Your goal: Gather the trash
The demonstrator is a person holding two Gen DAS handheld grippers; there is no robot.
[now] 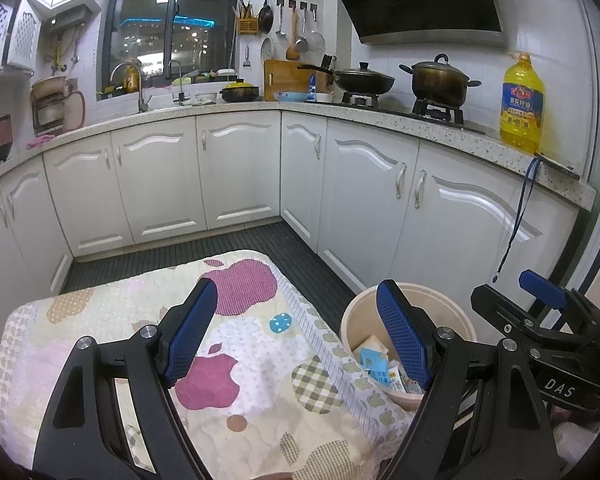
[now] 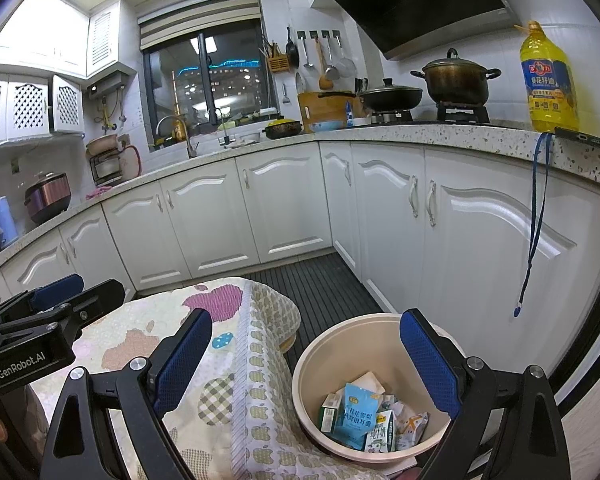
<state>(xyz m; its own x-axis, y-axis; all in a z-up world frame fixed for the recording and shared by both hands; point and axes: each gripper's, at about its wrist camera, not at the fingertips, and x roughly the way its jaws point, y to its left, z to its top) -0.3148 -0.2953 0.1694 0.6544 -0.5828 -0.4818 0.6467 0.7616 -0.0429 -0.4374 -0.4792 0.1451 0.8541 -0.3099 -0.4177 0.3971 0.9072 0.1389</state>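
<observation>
Seemingly finished: cartons and packets (image 2: pixel 364 416) lying in the beige bin (image 2: pixel 340 332), quilted tabletop (image 1: pixel 100 340) bare, left tool (image 1: pixel 296 336) and right tool (image 2: pixel 320 364) wide apart, empty.

The left claw (image 1: pixel 296 328) hides part of the beige bin (image 1: pixel 352 320) in the left wrist view, so only a few packets (image 1: pixel 374 364) show there. In the right wrist view the bin's near rim (image 2: pixel 380 458) is covered by the right claw's (image 2: pixel 306 360) arms. Print on the blue packet (image 2: pixel 358 412) is too small to read. What the quilted cloth (image 2: pixel 220 400) covers cannot be told.
</observation>
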